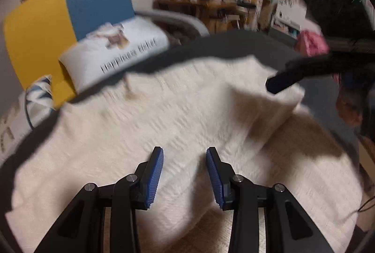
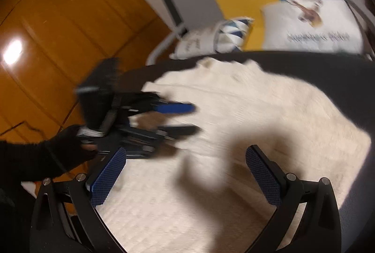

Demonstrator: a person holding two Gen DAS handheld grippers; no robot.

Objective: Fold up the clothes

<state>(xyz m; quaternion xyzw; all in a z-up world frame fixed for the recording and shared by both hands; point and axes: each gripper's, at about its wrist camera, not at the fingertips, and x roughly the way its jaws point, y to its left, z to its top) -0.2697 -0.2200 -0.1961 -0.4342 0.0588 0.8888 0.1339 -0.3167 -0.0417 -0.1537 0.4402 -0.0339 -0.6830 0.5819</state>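
Observation:
A cream fuzzy garment (image 1: 164, 117) lies spread on a dark round table (image 1: 234, 44); it also shows in the right wrist view (image 2: 257, 107). Its right part is folded over, with a raised fold (image 1: 264, 93). My left gripper (image 1: 185, 173) is open and empty just above the cloth; it also shows in the right wrist view (image 2: 194, 118), over the garment's left edge. My right gripper (image 2: 185, 173) is wide open and empty above the cloth. One of its fingers (image 1: 281, 82) shows at the right of the left wrist view. Both views are blurred by motion.
A white printed pillow (image 1: 117, 51) and a patterned cushion (image 2: 234, 32) lie against a yellow and blue backrest (image 1: 70, 11) beyond the table. Orange wooden panels (image 2: 58, 30) show at left. A cluttered desk (image 1: 211, 4) stands far back.

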